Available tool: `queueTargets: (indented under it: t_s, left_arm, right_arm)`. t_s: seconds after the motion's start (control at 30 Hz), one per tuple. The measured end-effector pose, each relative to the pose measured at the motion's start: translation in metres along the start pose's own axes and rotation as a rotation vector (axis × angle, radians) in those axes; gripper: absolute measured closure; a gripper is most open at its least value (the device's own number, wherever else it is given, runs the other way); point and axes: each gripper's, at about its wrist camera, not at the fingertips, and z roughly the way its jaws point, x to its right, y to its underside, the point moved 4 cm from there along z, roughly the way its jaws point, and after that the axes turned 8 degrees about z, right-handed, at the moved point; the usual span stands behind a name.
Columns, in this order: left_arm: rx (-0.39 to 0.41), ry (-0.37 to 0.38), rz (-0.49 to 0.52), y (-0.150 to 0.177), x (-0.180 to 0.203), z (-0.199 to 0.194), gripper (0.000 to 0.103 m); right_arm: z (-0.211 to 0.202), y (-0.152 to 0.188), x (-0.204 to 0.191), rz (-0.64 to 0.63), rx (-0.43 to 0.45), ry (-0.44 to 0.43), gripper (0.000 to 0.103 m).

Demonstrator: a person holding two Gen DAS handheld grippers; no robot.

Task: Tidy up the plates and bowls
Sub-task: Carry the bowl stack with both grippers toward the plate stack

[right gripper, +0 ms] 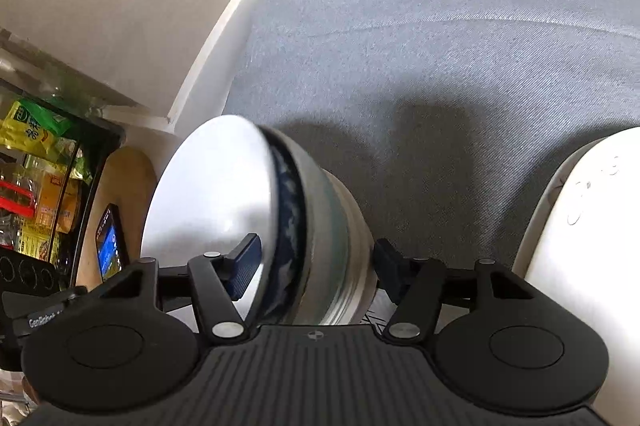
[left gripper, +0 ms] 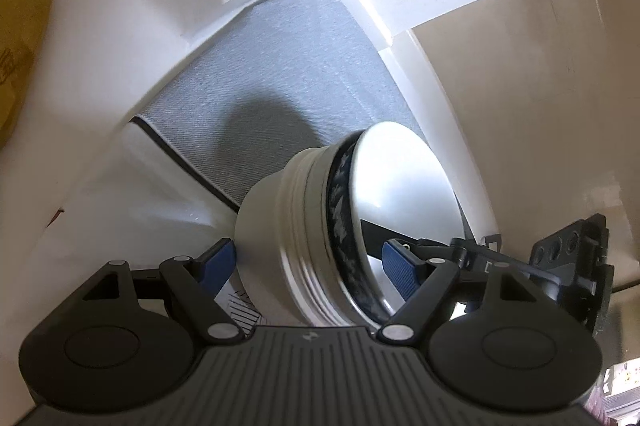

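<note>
I am looking at a stack of bowls [left gripper: 340,226] tipped on its side, sitting low in the middle of both views over a grey mat [left gripper: 280,78]. The innermost bowl is white inside, and a dark blue patterned rim shows around it.

In the left view, my left hand-held gripper [left gripper: 308,262] is straddling the stack: one blue pad is touching the outermost bowl's base, the other is sitting inside the open mouth, so it looks to be gripping the stack.

In the right view, my right hand-held gripper [right gripper: 316,266] is flanking the same stack, but I cannot tell whether its pads are pressing. A phone [right gripper: 110,246] is lying at the lower left.
</note>
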Motion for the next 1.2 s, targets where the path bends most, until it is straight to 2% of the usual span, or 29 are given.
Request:
queueTargets:
  t_s: [0.47,0.77,1.07,1.2]
  left_arm:
    - [0.016,0.004,0.012,-0.005,0.002,0.008,0.019]
    - [-0.016,-0.027,-0.013,-0.009,-0.009,0.022,0.020]
    - [-0.019,-0.010,-0.053,-0.013,-0.015,0.022,0.018]
    - [-0.006,0.001,-0.078,-0.015,-0.018,0.019,0.017]
  right_arm:
    - [-0.003,0.002,0.002,0.012,0.011,0.009,0.039]
    - [0.002,0.004,-0.004,-0.042,0.021,0.028,0.041]
    - [0.008,-0.002,0.000,-0.021,0.016,0.015,0.036]
    - [0.015,-0.006,0.010,0.057,-0.008,-0.031,0.030]
